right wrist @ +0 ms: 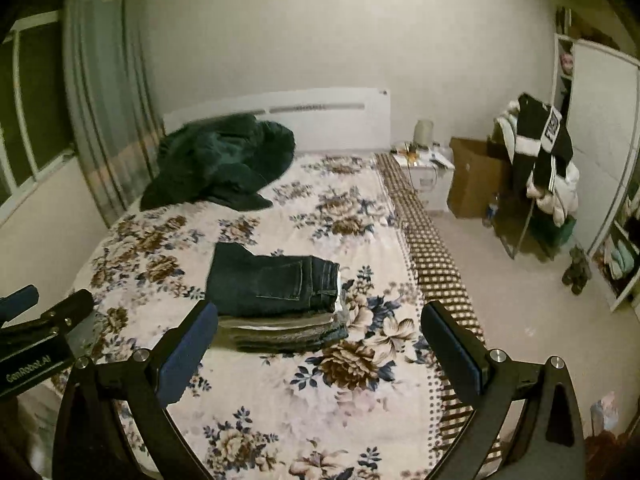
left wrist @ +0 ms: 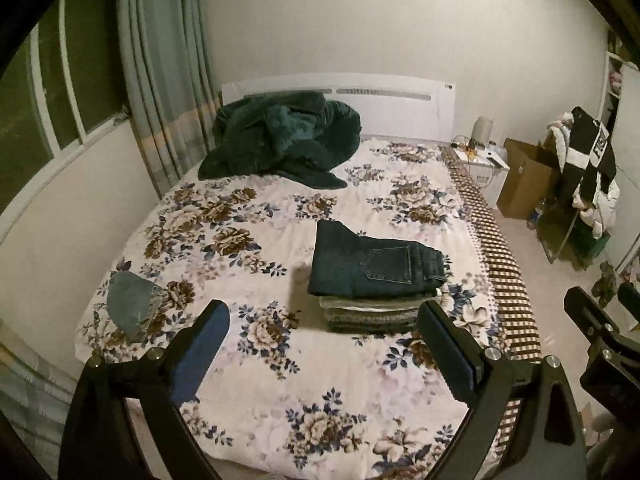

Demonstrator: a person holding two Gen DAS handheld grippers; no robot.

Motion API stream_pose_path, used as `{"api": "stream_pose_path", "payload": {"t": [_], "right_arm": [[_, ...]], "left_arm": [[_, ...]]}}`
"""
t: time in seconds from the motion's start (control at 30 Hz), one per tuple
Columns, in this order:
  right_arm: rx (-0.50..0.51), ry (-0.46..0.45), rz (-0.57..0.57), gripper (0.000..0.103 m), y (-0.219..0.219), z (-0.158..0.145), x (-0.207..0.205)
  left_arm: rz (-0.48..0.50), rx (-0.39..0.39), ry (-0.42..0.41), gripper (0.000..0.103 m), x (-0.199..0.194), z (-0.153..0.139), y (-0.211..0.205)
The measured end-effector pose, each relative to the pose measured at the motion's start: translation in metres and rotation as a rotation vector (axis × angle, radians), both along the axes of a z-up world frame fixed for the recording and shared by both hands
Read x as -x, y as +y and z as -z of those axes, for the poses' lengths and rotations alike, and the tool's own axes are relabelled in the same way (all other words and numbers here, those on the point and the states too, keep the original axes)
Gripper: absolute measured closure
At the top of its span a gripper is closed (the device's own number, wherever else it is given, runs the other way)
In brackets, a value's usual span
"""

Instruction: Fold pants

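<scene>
The folded dark jeans [left wrist: 376,264] sit on top of a stack of folded garments [left wrist: 372,314] on the bed [left wrist: 248,360], toward its right side and near the checkered edge strip [left wrist: 496,248]. A back pocket faces up; the waistband end points toward that edge. In the right wrist view the same jeans [right wrist: 272,280] lie squarely on the stack [right wrist: 284,334], nothing touching them.

Your left claw [left wrist: 324,322] is spread wide, holding nothing, and hangs above the bed on the near side of the stack. Your right claw [right wrist: 320,324] is likewise spread and empty, just short of the stack; it also shows at the right rim of the left wrist view [left wrist: 600,308], over the floor beside the bed.

A grey-blue denim piece [left wrist: 132,306] lies on the bed near its left edge, well apart from the stack. A dark green blanket [left wrist: 280,140] is heaped at the headboard [left wrist: 380,100]. Beyond the bed: a white nightstand [left wrist: 488,168], a cardboard box [left wrist: 524,180], a rack draped with clothes [left wrist: 588,168]
</scene>
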State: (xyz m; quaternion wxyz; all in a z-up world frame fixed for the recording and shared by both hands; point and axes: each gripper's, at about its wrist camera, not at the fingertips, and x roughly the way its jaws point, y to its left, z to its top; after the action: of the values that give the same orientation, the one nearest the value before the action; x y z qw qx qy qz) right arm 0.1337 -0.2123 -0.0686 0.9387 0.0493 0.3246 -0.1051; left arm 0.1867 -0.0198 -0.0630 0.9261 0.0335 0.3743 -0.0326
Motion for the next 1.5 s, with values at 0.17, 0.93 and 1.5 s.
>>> {"api": "stream_pose_path", "payload": {"t": [0.17,0.93,1.5], "right_arm": [[0.024,-0.044,-0.017,0.0,0.013,-0.042,0.055],[0.019,-0.067,-0.012,0.0,0.042,-0.1,0.116],[0.019,-0.064,-0.011,0.0,0.039,-0.095,0.111]], "left_arm": [[0.005,0.026,-0.028,0.007,0.039,-0.026,0.004],[0.014,0.034,-0.068,0.0,0.084,-0.049,0.03],[0.012,0.033,-0.069,0.0,0.081,-0.049,0.03]]}}
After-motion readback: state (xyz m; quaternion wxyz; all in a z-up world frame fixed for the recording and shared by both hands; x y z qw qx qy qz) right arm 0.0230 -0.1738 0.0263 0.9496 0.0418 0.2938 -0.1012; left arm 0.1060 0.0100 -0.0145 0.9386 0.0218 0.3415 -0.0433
